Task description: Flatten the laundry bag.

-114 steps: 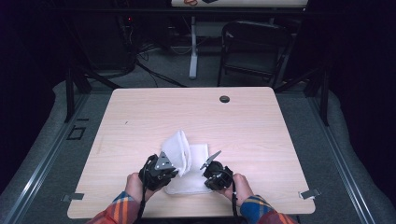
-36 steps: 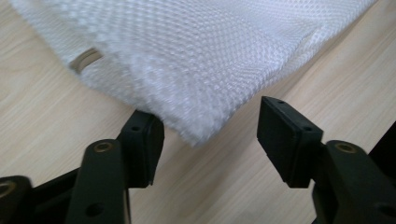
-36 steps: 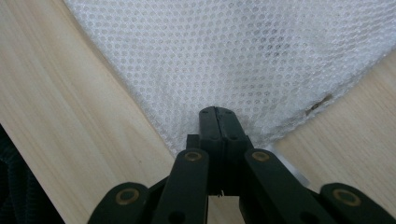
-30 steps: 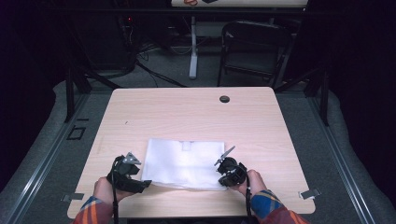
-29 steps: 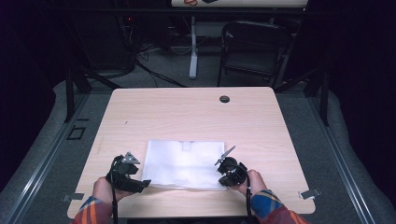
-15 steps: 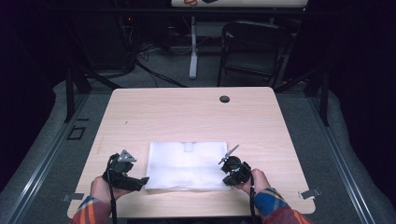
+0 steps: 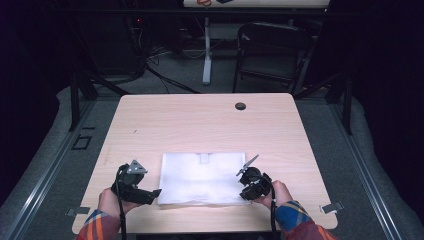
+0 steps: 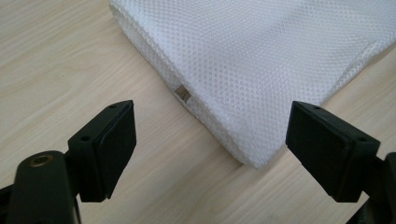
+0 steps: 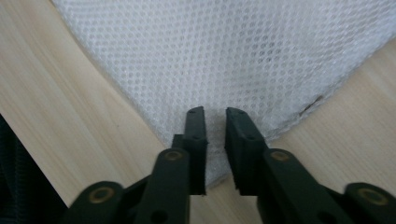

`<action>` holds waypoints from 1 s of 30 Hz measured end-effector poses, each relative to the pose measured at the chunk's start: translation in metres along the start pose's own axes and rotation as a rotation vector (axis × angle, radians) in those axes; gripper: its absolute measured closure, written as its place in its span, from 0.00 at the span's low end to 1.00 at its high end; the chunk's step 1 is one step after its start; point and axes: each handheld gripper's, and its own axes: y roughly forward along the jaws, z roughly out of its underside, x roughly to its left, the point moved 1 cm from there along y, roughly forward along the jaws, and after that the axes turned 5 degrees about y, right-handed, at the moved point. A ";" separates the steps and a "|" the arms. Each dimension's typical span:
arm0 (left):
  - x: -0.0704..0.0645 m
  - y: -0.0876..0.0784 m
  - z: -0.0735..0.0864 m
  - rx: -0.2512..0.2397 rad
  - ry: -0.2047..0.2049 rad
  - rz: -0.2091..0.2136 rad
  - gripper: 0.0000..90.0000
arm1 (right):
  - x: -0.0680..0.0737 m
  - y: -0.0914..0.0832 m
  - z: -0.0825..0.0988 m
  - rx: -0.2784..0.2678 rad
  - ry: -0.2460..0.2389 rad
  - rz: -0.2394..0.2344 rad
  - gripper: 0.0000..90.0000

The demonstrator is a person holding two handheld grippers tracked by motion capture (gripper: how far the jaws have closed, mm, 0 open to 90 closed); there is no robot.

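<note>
You have a light wooden table [image 7: 165, 125] in front of you, and a white mesh cloth [image 7: 202, 177] lies flat and folded on it. The cloth sits toward the table's near edge, well apart from the dark round hole [image 7: 240, 106] near the far edge.

The left gripper [image 7: 134, 186] is black, with a grey three-cornered plate on top and a black cable trailing down along the forearm. Its jaws end in flat, square black pads with small round screw holes; a brass-coloured rivet sits at the pivot. The right gripper [image 7: 251, 181] is black too, with slim jaws and similar rivets. Both sleeves are plaid: red, blue and yellow.
</note>
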 end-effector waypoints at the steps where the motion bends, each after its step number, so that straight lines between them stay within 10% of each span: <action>1: -0.001 0.000 0.000 -0.003 0.001 0.000 0.17 | 0.001 0.000 0.000 -0.023 0.012 -0.009 0.73; 8: -0.002 0.004 -0.005 -0.012 0.014 0.011 0.17 | 0.003 -0.011 -0.001 -0.044 0.000 0.008 0.26; 14: -0.002 0.007 -0.008 -0.017 0.018 0.022 0.17 | 0.002 -0.021 0.002 -0.087 0.015 0.025 0.06; 30: -0.016 0.017 -0.023 -0.041 0.065 0.063 0.17 | -0.001 -0.031 0.013 -0.127 0.025 0.030 0.02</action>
